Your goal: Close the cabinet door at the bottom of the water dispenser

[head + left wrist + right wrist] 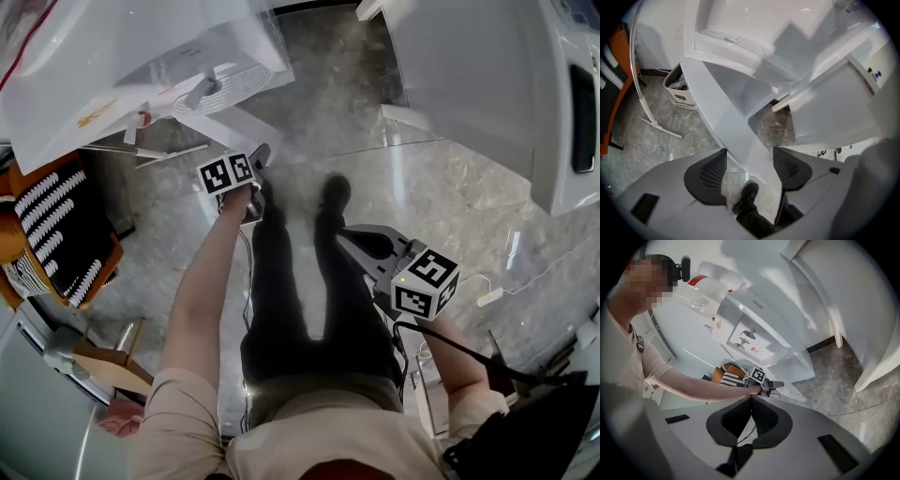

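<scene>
Head view: a person stands over the water dispenser [141, 66], seen at upper left.
Cabinet door [726, 117]: swung out over the floor, not yet closed.
Left gripper [260, 157]: jaws apart, straddling the door's free edge without pinching it.
Right gripper [751, 401]: jaws together, empty, well apart from the door.
Progress: tool in place; the whole push apparently remains.

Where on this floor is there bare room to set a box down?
Bare floor lies ahead of the shoes, between the open door and the white unit. Another patch lies right of the right gripper, up to the plug. It is crowded at left, with the chair and dispenser.
</scene>
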